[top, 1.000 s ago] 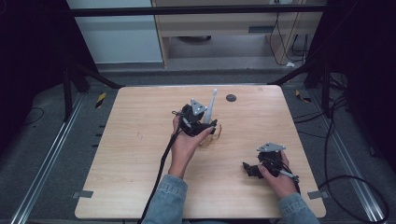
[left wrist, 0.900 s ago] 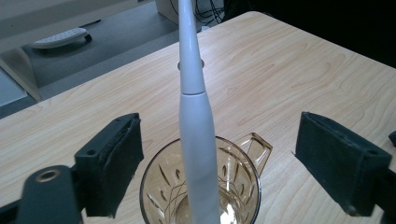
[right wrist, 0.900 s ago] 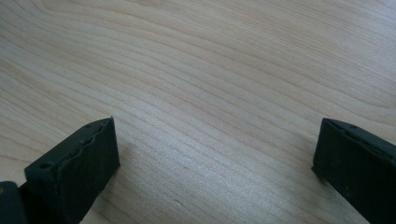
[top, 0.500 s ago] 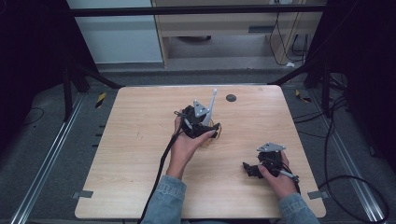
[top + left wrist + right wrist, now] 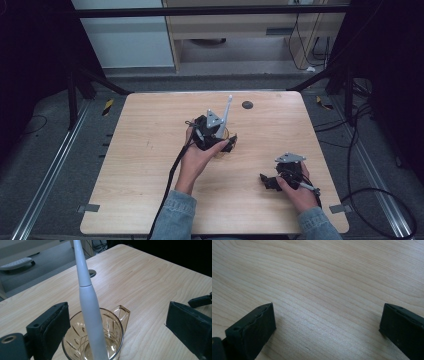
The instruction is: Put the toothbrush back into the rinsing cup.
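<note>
amber glass mug (image 5: 93,340) stands near the middle of the wooden table (image 5: 150,130) with a white electric toothbrush (image 5: 87,297) already upright inside it, leaning on the rim; by the look of it the placing is done and only drawing back is left; the left tool (image 5: 117,325) sits at the mug with jaws spread wide either side, gripping nothing; the right tool (image 5: 327,327) rests low over bare table, well apart, jaws wide and empty.
</note>
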Demonstrator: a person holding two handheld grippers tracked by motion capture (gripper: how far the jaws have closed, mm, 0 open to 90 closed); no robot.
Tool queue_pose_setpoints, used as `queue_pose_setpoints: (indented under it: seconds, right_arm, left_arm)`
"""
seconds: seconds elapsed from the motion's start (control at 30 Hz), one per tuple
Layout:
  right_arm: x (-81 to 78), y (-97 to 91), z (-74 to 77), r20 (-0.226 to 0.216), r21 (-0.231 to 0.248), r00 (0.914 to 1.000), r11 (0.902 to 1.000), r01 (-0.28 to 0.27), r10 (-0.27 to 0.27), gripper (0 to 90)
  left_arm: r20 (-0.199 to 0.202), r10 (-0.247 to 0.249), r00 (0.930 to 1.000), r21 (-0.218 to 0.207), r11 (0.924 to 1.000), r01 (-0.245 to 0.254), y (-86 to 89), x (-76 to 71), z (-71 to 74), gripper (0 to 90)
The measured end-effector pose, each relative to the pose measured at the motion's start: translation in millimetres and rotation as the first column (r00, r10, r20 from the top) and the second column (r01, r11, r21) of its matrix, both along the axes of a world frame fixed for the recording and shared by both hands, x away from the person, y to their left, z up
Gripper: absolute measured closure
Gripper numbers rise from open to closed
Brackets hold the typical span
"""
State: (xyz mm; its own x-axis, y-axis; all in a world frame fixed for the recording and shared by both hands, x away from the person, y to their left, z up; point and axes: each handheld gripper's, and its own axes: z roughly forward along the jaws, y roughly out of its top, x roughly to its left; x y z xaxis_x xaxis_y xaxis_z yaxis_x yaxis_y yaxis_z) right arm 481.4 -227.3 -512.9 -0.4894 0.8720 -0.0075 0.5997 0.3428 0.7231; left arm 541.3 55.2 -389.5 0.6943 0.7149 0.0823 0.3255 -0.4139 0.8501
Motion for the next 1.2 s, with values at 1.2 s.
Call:
queue_pose_setpoints:
  seconds: [1.2]
  right_arm:
    - [-0.1,0.3,0.2,-0.002,0.003,1.0000,1.0000,0.003,-0.003,0.3]
  left_arm:
    - [0.017,-0.054,0.9984,0.293,0.9549,0.047,46.0,-55.5,-39.8,5.0]
